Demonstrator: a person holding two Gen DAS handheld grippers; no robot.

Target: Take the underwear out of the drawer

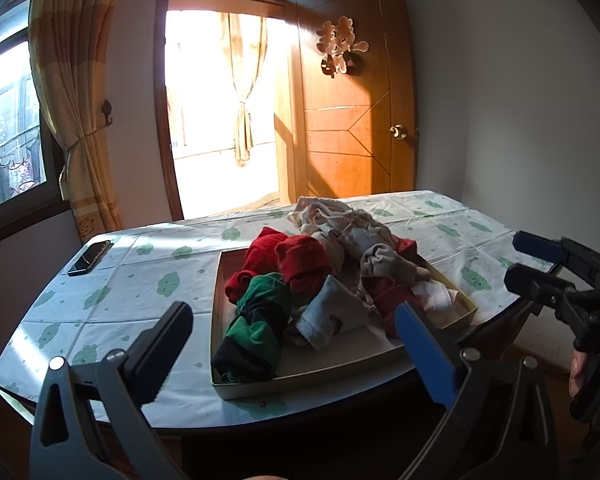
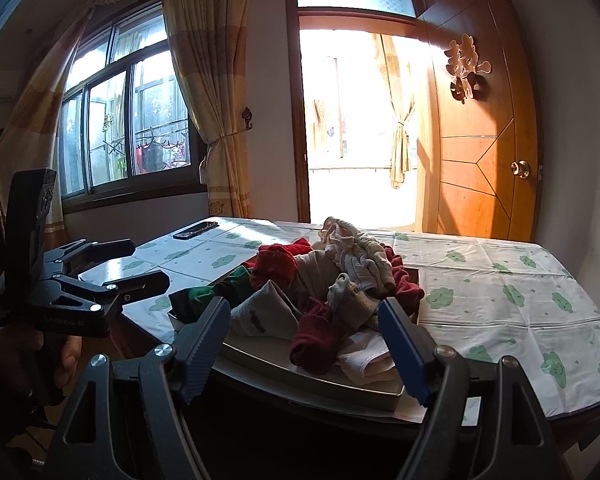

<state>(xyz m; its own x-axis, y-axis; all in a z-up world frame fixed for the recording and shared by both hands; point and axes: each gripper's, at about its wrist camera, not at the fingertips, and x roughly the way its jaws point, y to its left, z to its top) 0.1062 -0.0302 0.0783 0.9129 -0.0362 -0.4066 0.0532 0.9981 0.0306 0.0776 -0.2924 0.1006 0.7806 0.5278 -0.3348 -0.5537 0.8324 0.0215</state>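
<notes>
- Several garments sit heaped in the drawer (image 1: 256, 386), a shallow tray resting on the table (image 1: 112, 300) straight ahead of both tongs; none has been lifted out yet.
- Nearest the left gripper (image 1: 296, 344) lies the green-and-navy striped underwear (image 1: 256, 328), just beyond its left finger, with red underwear (image 1: 300, 264) behind it and a grey piece (image 1: 332, 312) between the two fingers' line of sight.
- Nearest the right gripper (image 2: 304, 344) is a dark red garment (image 2: 320, 340), lying between its fingers' lines, with a white folded piece (image 2: 368, 360) close to the right finger.
- Pale, tangled items (image 1: 340, 224) crown the far side of the heap.
- Both tongs are spread wide, gripping nothing, and hover short of the drawer's near edge.
- Risk, as I judge it: the clothes overlap and twist together, so pinching one may drag neighbours out with it or spill them over the low rim.
- The drawer sits at the table's near edge, seemingly overhanging slightly; a sideways or backward tug could slide it off.
- Thin cloth may slip from a shallow pinch; a deep one may catch the drawer floor.
- Further out, to the left gripper's far left, a phone (image 1: 90, 258) lies on the cloud-print tablecloth (image 1: 472, 276), well apart from the heap.
</notes>
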